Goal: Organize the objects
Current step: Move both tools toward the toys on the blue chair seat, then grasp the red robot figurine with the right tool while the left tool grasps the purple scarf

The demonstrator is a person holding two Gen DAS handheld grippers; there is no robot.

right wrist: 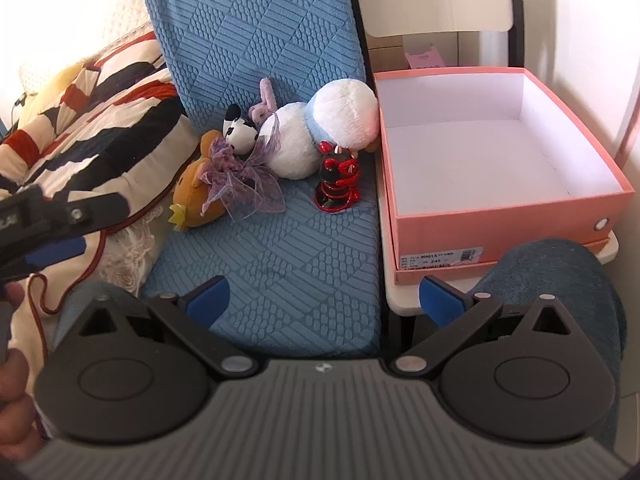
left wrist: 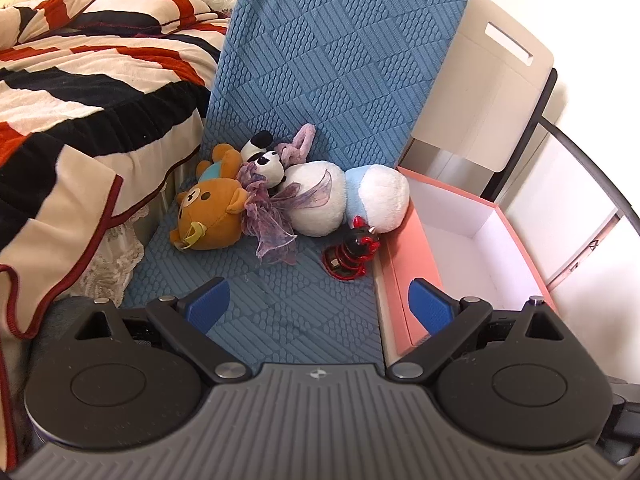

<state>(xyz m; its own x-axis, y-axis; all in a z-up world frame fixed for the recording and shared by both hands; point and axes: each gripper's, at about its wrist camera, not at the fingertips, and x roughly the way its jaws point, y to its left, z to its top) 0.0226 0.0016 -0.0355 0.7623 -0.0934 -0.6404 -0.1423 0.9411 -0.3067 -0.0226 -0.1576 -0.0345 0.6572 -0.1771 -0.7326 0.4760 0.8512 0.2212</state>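
Observation:
Several toys lie on a blue cushioned chair seat (left wrist: 280, 300): a brown bear plush (left wrist: 208, 212), a small panda plush (left wrist: 268, 160) with a purple ribbon (left wrist: 272, 220), a white and pale blue plush (left wrist: 344, 196) and a glossy red and black figurine (left wrist: 352, 252). They also show in the right wrist view: bear (right wrist: 192, 196), panda (right wrist: 240, 132), white plush (right wrist: 320, 128), figurine (right wrist: 338, 184). An open pink box (right wrist: 500, 216) with a white inside stands right of the seat. My left gripper (left wrist: 320, 308) is open and empty, short of the toys. My right gripper (right wrist: 324, 304) is open and empty over the seat's front edge.
A bed with a striped red, black and cream blanket (left wrist: 80, 92) lies left of the chair. The pink box (left wrist: 404, 264) rests on a white chair (left wrist: 500, 92) next to a white wall. The left gripper's body (right wrist: 52, 220) shows at the left of the right wrist view.

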